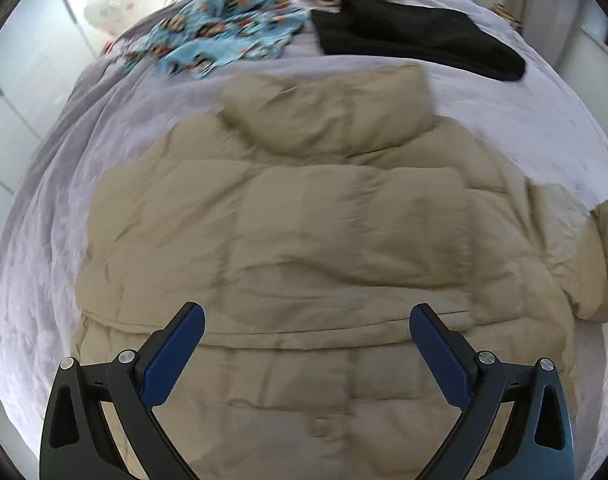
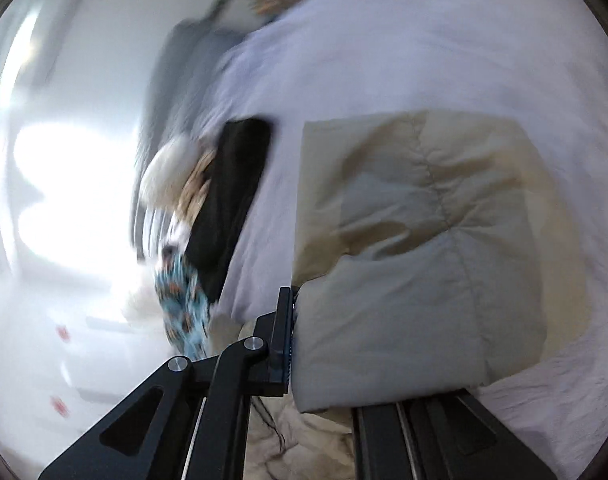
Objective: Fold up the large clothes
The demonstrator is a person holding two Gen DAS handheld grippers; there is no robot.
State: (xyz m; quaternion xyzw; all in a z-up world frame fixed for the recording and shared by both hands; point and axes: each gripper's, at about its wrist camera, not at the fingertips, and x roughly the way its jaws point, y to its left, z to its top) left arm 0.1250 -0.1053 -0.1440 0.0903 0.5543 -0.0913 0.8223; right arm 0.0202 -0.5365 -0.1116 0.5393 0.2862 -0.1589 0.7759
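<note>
In the right wrist view, the right finger of the right gripper (image 2: 294, 340) is hidden behind the puffy beige quilted jacket (image 2: 415, 264), so only the left finger (image 2: 282, 332) is seen. The black folded garment (image 2: 232, 200) and the blue patterned cloth (image 2: 184, 308) are smeared by motion blur. In the left wrist view, the jacket's sleeve (image 1: 607, 248) is cut off by the right edge, and its hem by the bottom edge.
</note>
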